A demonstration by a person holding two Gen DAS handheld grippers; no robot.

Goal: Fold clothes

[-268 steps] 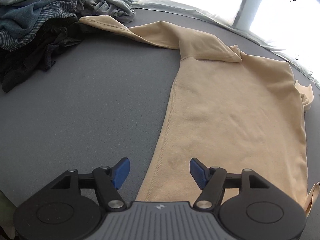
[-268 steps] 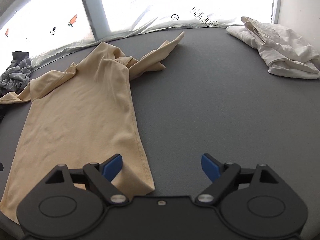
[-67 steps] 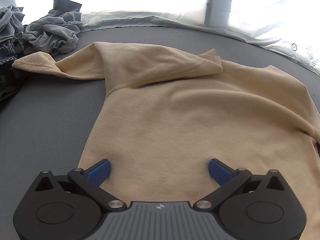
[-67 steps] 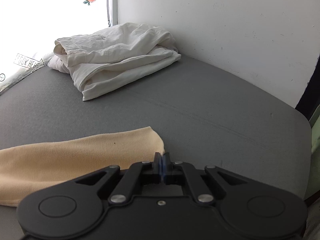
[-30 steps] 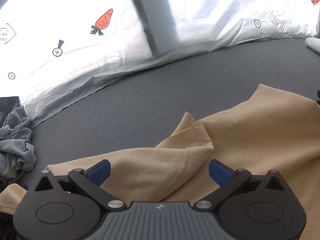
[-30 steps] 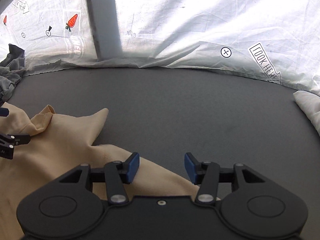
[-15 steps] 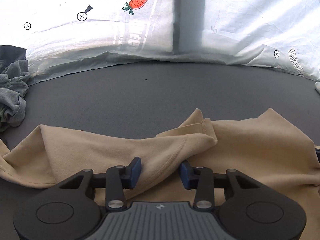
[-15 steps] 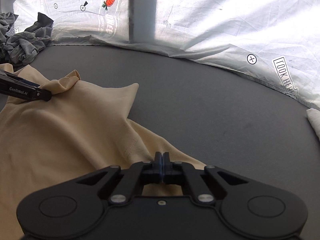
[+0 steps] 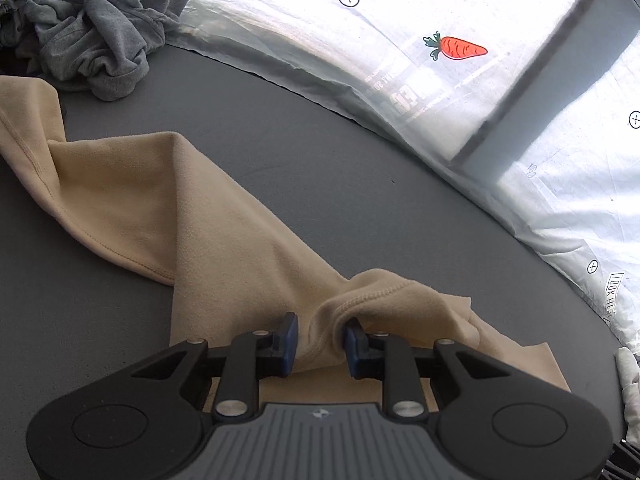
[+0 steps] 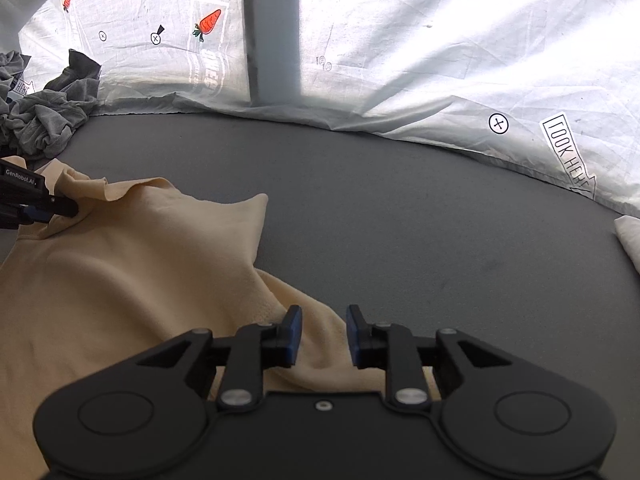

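A beige long-sleeved top [image 9: 208, 216] lies on the grey surface [image 9: 340, 168]; it also shows in the right wrist view [image 10: 120, 264]. My left gripper [image 9: 318, 340] has its blue pads partly closed around a bunched fold at the top's collar seam, with a narrow gap left. It appears in the right wrist view [image 10: 44, 210] at the far left, on the collar. My right gripper [image 10: 322, 336] is open a little, with a ridge of beige cloth between its pads.
A heap of grey clothes [image 9: 92, 36] lies at the back left, also in the right wrist view [image 10: 44, 120]. A white printed sheet [image 10: 440, 60] rises along the far edge. Folded white cloth [image 10: 630, 236] lies at the right.
My right gripper has gone from shut to slightly open over the cloth. My left gripper has kept its narrow grip at the collar and swung left, bringing the sleeve and the grey heap into view.
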